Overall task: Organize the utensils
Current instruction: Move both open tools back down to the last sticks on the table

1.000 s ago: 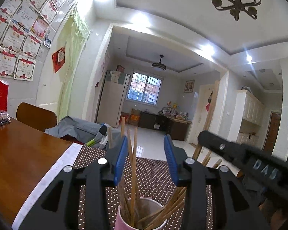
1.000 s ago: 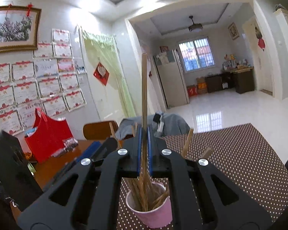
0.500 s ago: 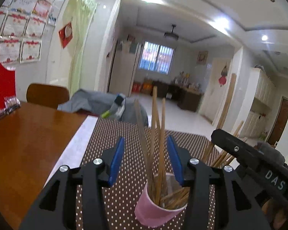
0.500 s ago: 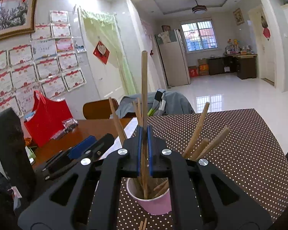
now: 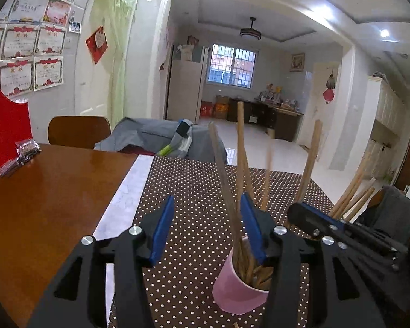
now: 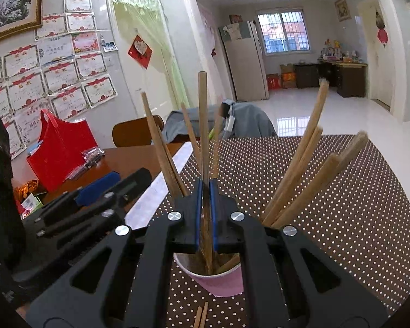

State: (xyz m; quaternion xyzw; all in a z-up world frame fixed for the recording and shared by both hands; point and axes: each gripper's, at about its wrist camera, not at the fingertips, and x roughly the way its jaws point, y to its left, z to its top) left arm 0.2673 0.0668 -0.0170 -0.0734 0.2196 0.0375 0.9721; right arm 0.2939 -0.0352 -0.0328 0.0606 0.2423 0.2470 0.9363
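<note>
Right wrist view: the right gripper (image 6: 204,213) is clenched on one upright wooden chopstick (image 6: 202,125), its blue pads pressing the stick from both sides just above the pink cup (image 6: 221,281). The cup stands on the brown dotted tablecloth (image 6: 341,205) and holds a spread of other chopsticks (image 6: 300,169) leaning out to either side. Two more sticks (image 6: 201,315) lie flat on the cloth in front of the cup, at the bottom edge of the picture. In the left wrist view the left gripper (image 5: 207,229) has its jaws opening, with the cloth showing between them; one leaning stick seems to cross just in front of its right pad, though contact is hard to judge. A red bag (image 6: 60,147) stands on the wooden table (image 5: 41,191).
</note>
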